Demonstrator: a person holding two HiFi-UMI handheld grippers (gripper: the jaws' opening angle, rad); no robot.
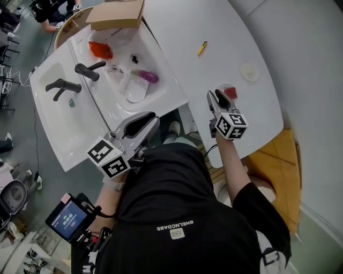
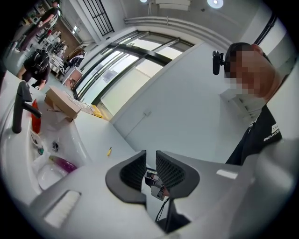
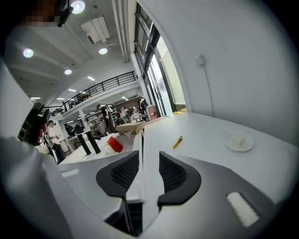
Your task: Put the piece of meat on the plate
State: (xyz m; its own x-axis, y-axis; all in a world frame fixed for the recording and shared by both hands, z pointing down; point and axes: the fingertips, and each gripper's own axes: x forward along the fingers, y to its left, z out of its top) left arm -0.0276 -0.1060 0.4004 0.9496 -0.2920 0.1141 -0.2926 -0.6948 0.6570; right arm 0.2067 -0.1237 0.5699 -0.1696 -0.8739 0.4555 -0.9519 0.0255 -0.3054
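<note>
The red piece of meat [image 1: 230, 92] lies on the white counter [image 1: 214, 43], seemingly on a small pale dish whose rim I cannot make out. My right gripper [image 1: 216, 95] [image 3: 148, 158] hangs just left of the meat and above it, its jaws a narrow gap apart with nothing between them. Over the sink's front edge is my left gripper [image 1: 144, 119] [image 2: 150, 156], its jaws also slightly apart and empty. A white plate [image 1: 135, 91] [image 2: 49, 175] sits in the sink basin. Neither gripper view shows the meat.
The sink [image 1: 59, 134] holds a purple eggplant [image 1: 146, 76] [image 2: 63, 163], a red item [image 1: 100, 50] [image 3: 114, 144] and two dark faucets [image 1: 88, 69]. A cardboard box [image 1: 117, 15], a yellow pen [image 1: 202, 48] [image 3: 177, 141] and a small saucer [image 1: 249, 71] [image 3: 239, 142] lie on the counter.
</note>
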